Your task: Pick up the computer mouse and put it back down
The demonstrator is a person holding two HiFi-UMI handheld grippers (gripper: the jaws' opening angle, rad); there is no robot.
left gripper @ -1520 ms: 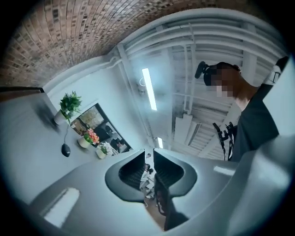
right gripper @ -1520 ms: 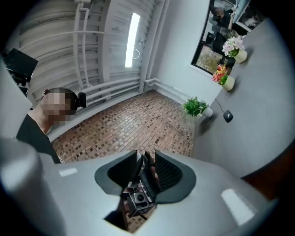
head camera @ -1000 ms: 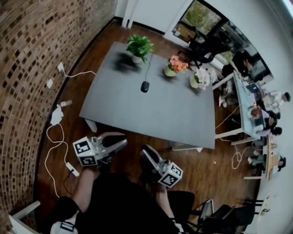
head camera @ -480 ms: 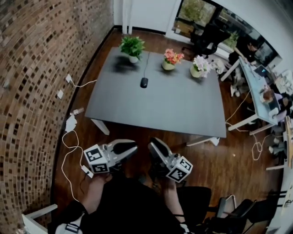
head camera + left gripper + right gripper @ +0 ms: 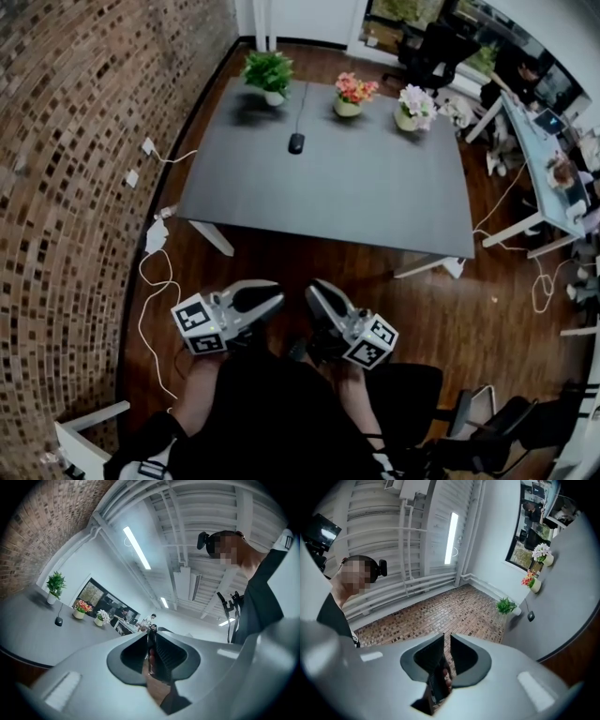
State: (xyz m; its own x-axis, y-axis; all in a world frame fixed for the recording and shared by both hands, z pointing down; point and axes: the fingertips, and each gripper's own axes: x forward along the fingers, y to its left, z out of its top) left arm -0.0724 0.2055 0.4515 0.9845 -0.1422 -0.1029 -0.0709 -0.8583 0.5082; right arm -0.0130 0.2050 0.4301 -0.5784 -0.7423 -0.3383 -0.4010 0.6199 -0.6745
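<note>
Two grippers sit low in the head view, side by side and close to our body, both aimed toward the grey bench (image 5: 356, 211) and well short of its near edge. We hold the left gripper (image 5: 267, 300) with its jaws pressed together. In the left gripper view the pads meet in one thin dark line, with nothing caught between them. The jaws of our right gripper (image 5: 317, 292) have just been closing. In the right gripper view a narrow slit shows between them and nothing stands in it. Through that gap we see only the brick wall (image 5: 66, 187).

The computer mouse (image 5: 296, 142) lies flat on the far part of the bench, well apart from both grippers and touched by neither. Its cable (image 5: 302, 105) runs straight away from it toward the far edge.

Three pots stand in a row along that far edge. The green plant (image 5: 268, 73) is at the left, the pink and orange flowers (image 5: 353, 92) are in the middle, and the white flowers (image 5: 414, 103) are at the right. The mouse lies nearer to us than the row, in line with the space between the green plant and the middle pot.

Dark wooden floor (image 5: 281, 267) lies between us and the bench. White cables (image 5: 150, 272) trail over it beside the brick wall.
</note>
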